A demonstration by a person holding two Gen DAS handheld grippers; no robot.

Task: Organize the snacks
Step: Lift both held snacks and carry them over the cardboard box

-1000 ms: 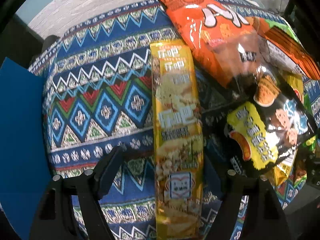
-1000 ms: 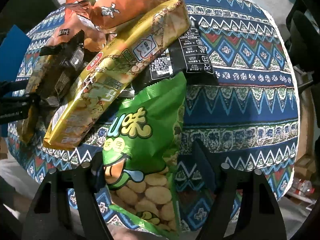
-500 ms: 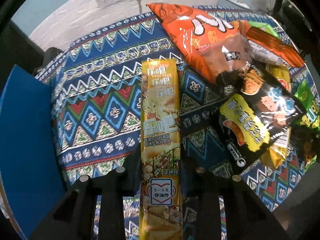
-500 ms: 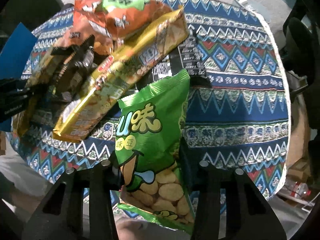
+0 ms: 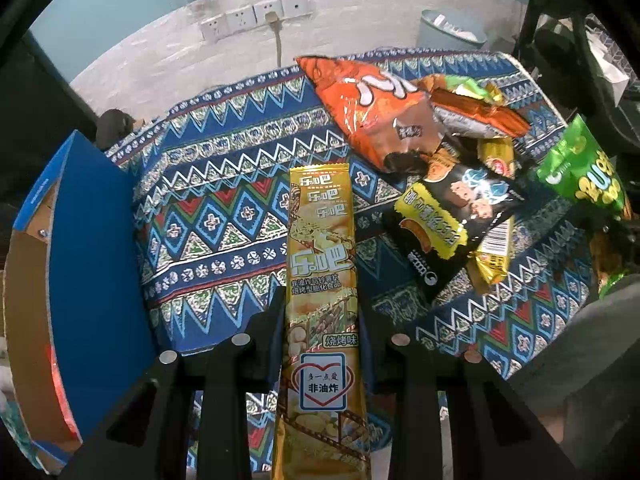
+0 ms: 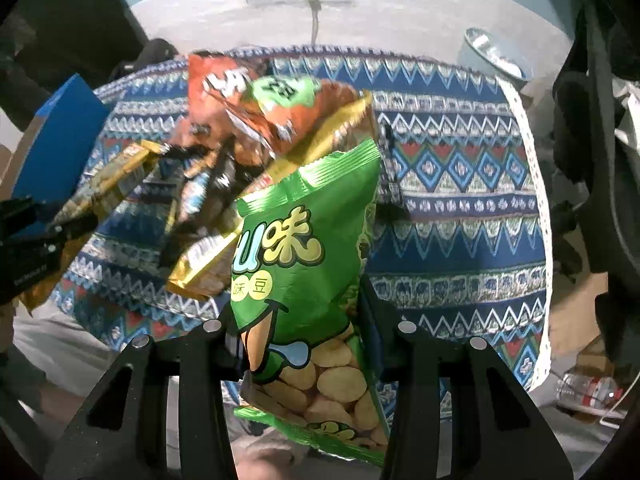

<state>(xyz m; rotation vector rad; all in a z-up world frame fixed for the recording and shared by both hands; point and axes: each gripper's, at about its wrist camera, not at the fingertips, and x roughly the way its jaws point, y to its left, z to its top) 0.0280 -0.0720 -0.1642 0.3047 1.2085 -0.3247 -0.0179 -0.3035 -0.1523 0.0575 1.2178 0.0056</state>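
Note:
My left gripper (image 5: pixel 322 320) is shut on a long gold snack pack (image 5: pixel 322 248), lifted above the patterned tablecloth (image 5: pixel 224 200). In the right wrist view my right gripper (image 6: pixel 300 320) is shut on a green bean-snack bag (image 6: pixel 296 260), also raised off the table; the same green bag (image 5: pixel 580 168) shows at the right edge of the left wrist view. On the cloth lies a pile: an orange chip bag (image 5: pixel 372 108), a black snack bag (image 5: pixel 452 216) and a gold pack (image 5: pixel 494 256). The left gripper with its gold pack (image 6: pixel 96 192) appears at the left of the right wrist view.
A blue cardboard box (image 5: pixel 92 264) stands open at the table's left edge. Wall sockets (image 5: pixel 256 18) with a plugged cable and a grey bin (image 5: pixel 452 32) are behind the table. A person's sleeve (image 5: pixel 580 360) is at lower right.
Both grippers went from open around their packs to shut on them, then rose, lifting the gold pack and the green bag off the table.

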